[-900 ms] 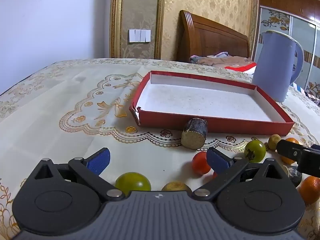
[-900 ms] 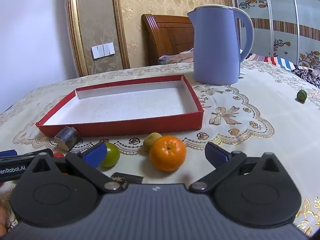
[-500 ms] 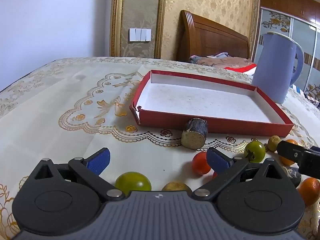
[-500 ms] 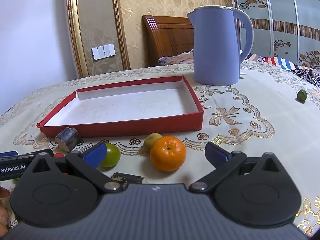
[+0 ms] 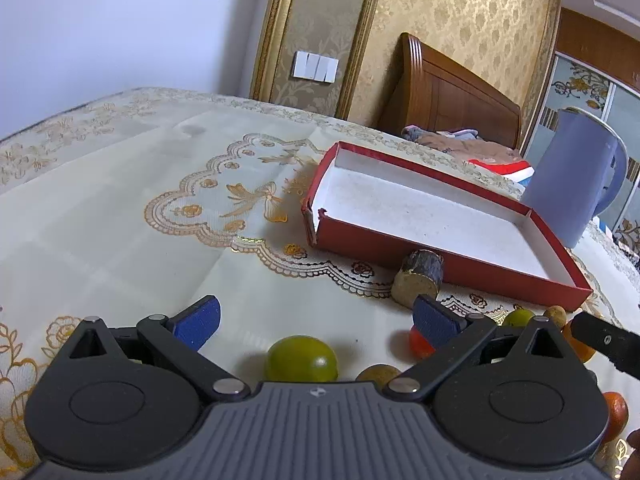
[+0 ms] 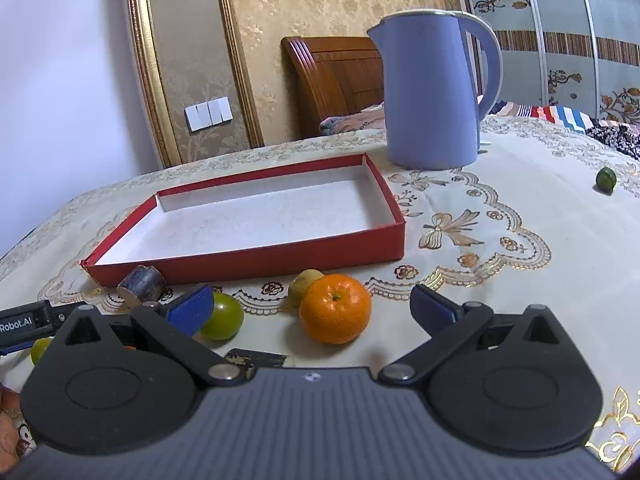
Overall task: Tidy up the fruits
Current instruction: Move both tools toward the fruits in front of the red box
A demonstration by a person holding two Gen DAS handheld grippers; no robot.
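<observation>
Red tray on the tablecloth: nothing in it. No fruit sorted yet, by my reading; the whole job remains.

Fruit all lies on the cloth in front of the tray's near wall: orange, small yellow-green fruit touching it, green tomato, green fruit, red fruit. One small green fruit sits well apart, far right. Brown stub rests against the tray wall; unclear what it is.

Left gripper: jaws wide, nothing held, green fruit just below the gap. Right gripper: jaws wide, nothing held, orange between the pads, untouched.

Kettle behind the tray.
</observation>
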